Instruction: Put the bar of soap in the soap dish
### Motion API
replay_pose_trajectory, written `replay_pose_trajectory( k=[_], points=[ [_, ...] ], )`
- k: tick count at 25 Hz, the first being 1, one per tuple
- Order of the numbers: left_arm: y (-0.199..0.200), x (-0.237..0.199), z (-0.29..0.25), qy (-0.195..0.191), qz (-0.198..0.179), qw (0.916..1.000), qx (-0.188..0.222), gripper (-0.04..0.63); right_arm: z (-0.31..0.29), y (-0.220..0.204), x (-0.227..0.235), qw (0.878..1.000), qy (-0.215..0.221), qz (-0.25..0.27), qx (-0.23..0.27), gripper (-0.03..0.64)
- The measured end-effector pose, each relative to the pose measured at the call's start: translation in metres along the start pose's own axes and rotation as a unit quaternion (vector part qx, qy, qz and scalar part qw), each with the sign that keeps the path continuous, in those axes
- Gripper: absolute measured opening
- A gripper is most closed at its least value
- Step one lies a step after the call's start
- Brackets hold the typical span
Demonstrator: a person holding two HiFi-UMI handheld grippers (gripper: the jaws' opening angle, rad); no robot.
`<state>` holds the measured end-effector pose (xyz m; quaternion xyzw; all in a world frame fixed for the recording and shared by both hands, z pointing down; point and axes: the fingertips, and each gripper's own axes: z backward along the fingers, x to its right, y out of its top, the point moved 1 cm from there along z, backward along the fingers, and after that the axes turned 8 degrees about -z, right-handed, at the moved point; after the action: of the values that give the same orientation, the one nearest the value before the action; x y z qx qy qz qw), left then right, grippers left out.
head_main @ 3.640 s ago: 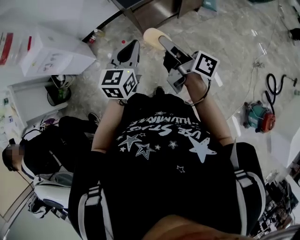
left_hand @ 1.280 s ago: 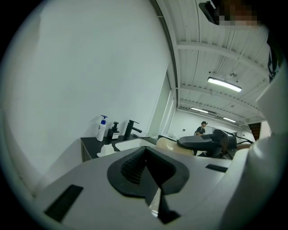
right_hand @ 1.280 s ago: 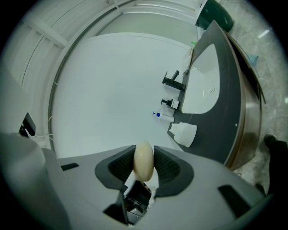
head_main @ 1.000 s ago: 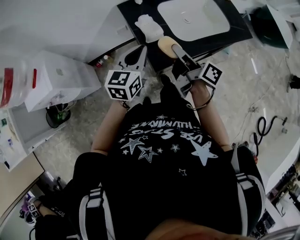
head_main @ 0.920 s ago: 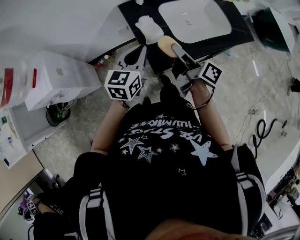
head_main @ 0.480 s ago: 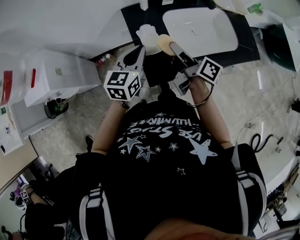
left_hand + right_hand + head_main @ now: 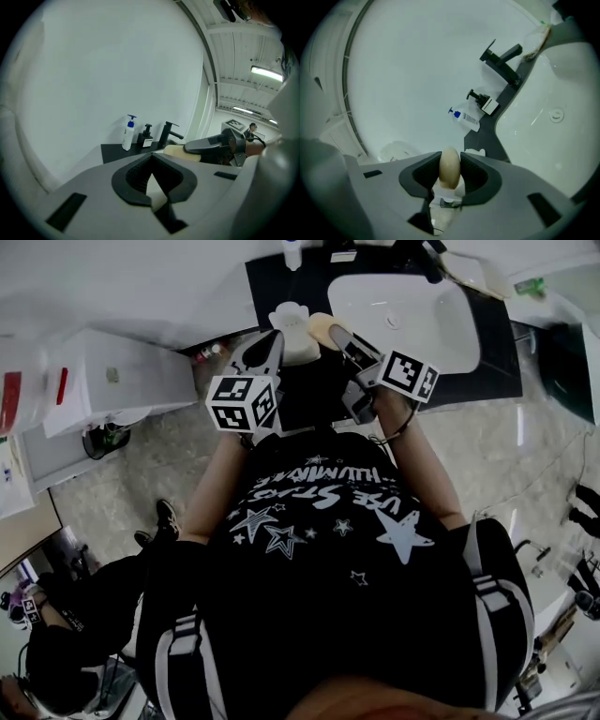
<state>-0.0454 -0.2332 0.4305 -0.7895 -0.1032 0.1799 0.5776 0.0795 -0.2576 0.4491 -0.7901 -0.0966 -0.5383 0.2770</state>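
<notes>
Cream bar of soap (image 7: pixel 322 327): pinched in the right gripper's (image 7: pixel 450 169) jaws, in the air beside the white soap dish (image 7: pixel 292 326) on the dark counter (image 7: pixel 272 277).
Left gripper (image 7: pixel 153 177): jaws closed together, empty.

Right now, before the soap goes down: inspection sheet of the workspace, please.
Surface: black counter with a white sink basin set in it.
Job's things: bar of soap held above the counter, beside the white soap dish, not yet in it.
Clutter: white pump bottle, dark dispenser and black faucet along the wall.
Grippers: right gripper shut on the bar of soap; left gripper shut, holding nothing.
Cables: nothing seen on the counter.
Surroundings: white box on the floor at left; a person in dark clothes at lower left.
</notes>
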Motion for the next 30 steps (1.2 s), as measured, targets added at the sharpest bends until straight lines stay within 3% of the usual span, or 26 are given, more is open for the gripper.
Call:
replay_pose_trajectory(
  k=[6, 11, 13, 17, 21, 23, 26, 30],
  points=[
    [-0.012, -0.019, -0.023, 0.035, 0.004, 0.9991, -0.022, 0.011, -0.036, 0.01, 0.012, 0.989, -0.027, 0.122, -0.075, 0.13],
    [-0.02, -0.032, -0.03, 0.056, 0.016, 0.9979, -0.03, 0.011, -0.062, 0.008, 0.015, 0.964, -0.042, 0.231, -0.127, 0.13],
    [-0.022, -0.036, -0.033, 0.062, 0.022, 0.9973, -0.033, 0.011, -0.07, 0.008, 0.015, 0.946, -0.048, 0.286, -0.145, 0.13],
    [-0.028, -0.039, -0.036, 0.071, 0.028, 0.9963, -0.039, 0.011, -0.082, -0.002, 0.023, 0.894, -0.061, 0.402, -0.188, 0.13],
    [-0.034, -0.041, -0.038, 0.077, 0.033, 0.9955, -0.045, 0.011, -0.092, -0.011, 0.025, 0.852, -0.067, 0.474, -0.21, 0.13],
    [-0.035, -0.042, -0.038, 0.08, 0.035, 0.9951, -0.046, 0.011, -0.096, -0.014, 0.021, 0.825, -0.07, 0.518, -0.216, 0.13],
    [-0.038, -0.043, -0.037, 0.083, 0.036, 0.9946, -0.049, 0.011, -0.099, -0.021, 0.016, 0.772, -0.075, 0.589, -0.228, 0.129],
    [-0.039, -0.045, -0.035, 0.086, 0.039, 0.9943, -0.049, 0.011, -0.105, -0.032, 0.013, 0.691, -0.073, 0.677, -0.243, 0.129]
  ],
)
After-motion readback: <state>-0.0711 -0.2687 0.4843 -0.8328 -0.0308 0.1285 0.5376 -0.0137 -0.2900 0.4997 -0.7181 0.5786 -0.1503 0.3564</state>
